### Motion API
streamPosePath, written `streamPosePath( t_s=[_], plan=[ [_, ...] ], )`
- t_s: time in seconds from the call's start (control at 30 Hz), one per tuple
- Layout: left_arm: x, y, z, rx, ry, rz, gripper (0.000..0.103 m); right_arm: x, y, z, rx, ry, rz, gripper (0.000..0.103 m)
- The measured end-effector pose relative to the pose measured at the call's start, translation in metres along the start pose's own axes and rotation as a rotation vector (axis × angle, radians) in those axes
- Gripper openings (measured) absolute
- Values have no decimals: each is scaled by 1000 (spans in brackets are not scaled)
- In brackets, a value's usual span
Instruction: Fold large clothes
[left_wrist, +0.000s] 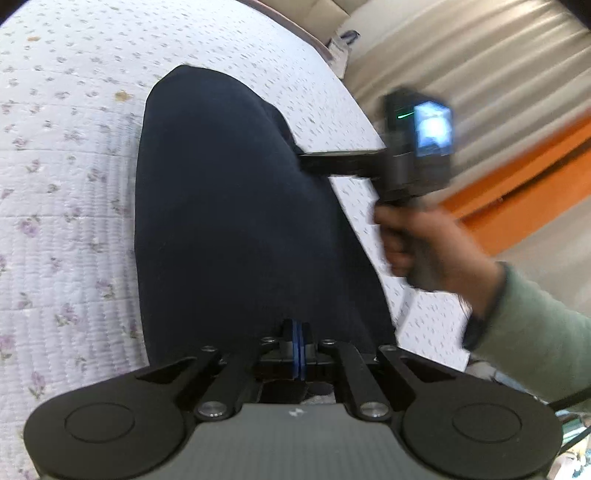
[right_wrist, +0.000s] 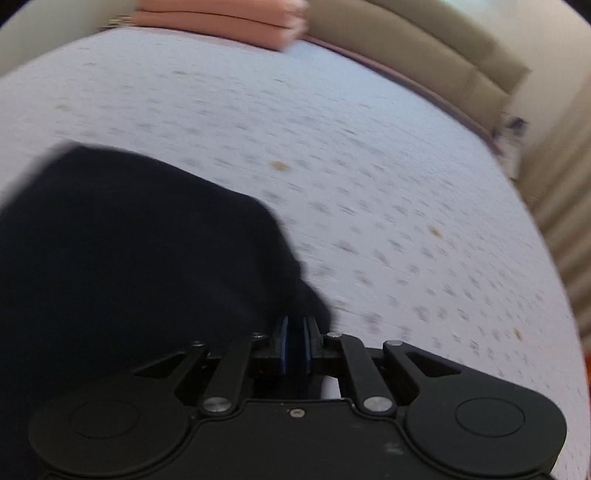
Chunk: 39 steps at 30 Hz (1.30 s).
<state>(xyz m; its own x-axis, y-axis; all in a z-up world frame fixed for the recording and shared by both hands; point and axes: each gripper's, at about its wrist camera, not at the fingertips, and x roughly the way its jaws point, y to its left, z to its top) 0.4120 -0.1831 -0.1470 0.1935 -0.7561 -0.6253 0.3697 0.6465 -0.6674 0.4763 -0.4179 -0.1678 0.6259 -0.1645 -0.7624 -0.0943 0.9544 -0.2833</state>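
A large dark navy garment (left_wrist: 229, 206) lies stretched over a white quilted bedspread with small purple flowers (left_wrist: 66, 177). My left gripper (left_wrist: 298, 328) is shut on the garment's near edge, its blue pads pressed together on the cloth. My right gripper (left_wrist: 303, 162) shows in the left wrist view, held by a hand in a green sleeve, pinching the garment's right edge. In the right wrist view my right gripper (right_wrist: 294, 325) is shut on the dark garment (right_wrist: 129, 251), which spreads to the left over the bedspread (right_wrist: 369, 184).
A folded salmon-pink cloth stack (right_wrist: 229, 22) sits at the bed's far edge. A beige headboard (right_wrist: 443, 55) and curtain (left_wrist: 480, 55) stand beyond the bed. An orange wooden piece (left_wrist: 517, 184) is off the bed's right side.
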Motion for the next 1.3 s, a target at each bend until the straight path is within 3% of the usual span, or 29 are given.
streamPosePath(
  t_s=[0.03, 0.13, 0.17, 0.23, 0.33, 0.47, 0.5, 0.53, 0.57, 0.6, 0.7, 0.83, 0.9, 0.97, 1.0, 1.13, 1.23, 1.3],
  plan=[
    [3, 0, 1, 2, 6, -3, 4, -11, -9, 3, 42, -19, 41, 6],
    [-1, -1, 1, 26, 14, 2, 4, -47, -24, 5, 85, -40, 58, 6],
    [-5, -2, 2, 17, 18, -22, 9, -61, -27, 3, 107, -46, 88, 7],
    [-14, -8, 5, 37, 4, -60, 17, -93, -34, -9, 169, -47, 210, 9],
    [-19, -19, 9, 92, -10, -25, 18, -116, -21, -37, 173, 35, 353, 9],
    [3, -2, 5, 77, 33, 31, 7, -89, 1, -84, 137, 168, 289, 9],
    [6, 5, 4, 47, 38, 13, 3, -86, 0, -90, 143, 166, 283, 13],
    [6, 10, 4, 18, 48, -11, 3, -88, -1, -91, 136, 161, 255, 40],
    [5, 11, 1, -3, 55, -34, 3, -91, 0, -90, 114, 154, 208, 54],
    [2, 9, -1, 6, 53, -35, 3, -96, -2, -90, 99, 151, 189, 59],
    [-4, 10, -7, 6, 52, -34, 3, -118, -17, -94, 159, 169, 233, 35],
    [-9, 17, -13, -10, 76, -33, 3, -150, -11, -99, 167, 94, 307, 35],
    [-7, 18, -15, -10, 83, -24, 3, -144, 4, -107, 141, 124, 303, 35],
    [-4, 13, -17, 12, 69, -2, 3, -126, 18, -121, 97, 186, 248, 18],
    [0, 10, -19, 21, 67, 8, 3, -118, 21, -129, 89, 216, 223, 14],
    [8, 5, -26, 29, 91, 2, 4, -123, 4, -133, 143, 231, 237, 15],
    [-3, 8, -31, 59, 134, -31, 7, -128, -13, -131, 143, 244, 199, 15],
    [-19, 10, -30, 53, 114, -59, 9, -127, -30, -128, 193, 251, 182, 16]
  ],
)
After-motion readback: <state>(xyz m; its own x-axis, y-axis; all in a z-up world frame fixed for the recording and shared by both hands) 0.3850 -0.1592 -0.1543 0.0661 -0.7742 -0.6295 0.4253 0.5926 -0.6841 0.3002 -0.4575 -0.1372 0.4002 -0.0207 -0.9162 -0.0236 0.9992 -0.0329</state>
